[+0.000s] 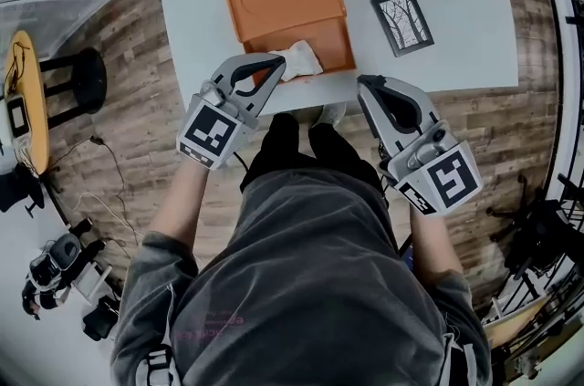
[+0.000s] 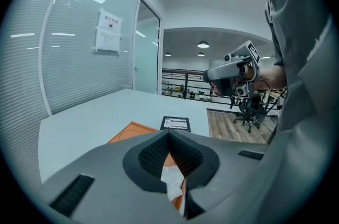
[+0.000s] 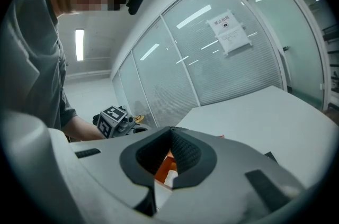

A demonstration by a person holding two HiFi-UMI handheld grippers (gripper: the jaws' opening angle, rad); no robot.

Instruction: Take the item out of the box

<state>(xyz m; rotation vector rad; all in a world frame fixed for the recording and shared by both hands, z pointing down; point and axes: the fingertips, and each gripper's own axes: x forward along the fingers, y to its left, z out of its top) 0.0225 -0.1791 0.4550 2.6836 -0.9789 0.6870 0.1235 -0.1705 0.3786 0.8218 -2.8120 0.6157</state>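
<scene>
At the near edge of the open orange box (image 1: pixel 306 36), the white crumpled wad (image 1: pixel 299 62) is seen just beside the left gripper (image 1: pixel 274 63), jaws pressed together; the right gripper (image 1: pixel 365 85), likewise closed, is held farther off the box's near-right corner.

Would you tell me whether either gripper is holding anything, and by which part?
Nothing is held. The left gripper and right gripper both have their jaws together and empty; the crumpled white item lies in the open orange box.

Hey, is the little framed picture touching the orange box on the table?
Apart. The head view shows a strip of bare white table between the framed picture and the orange box.
</scene>
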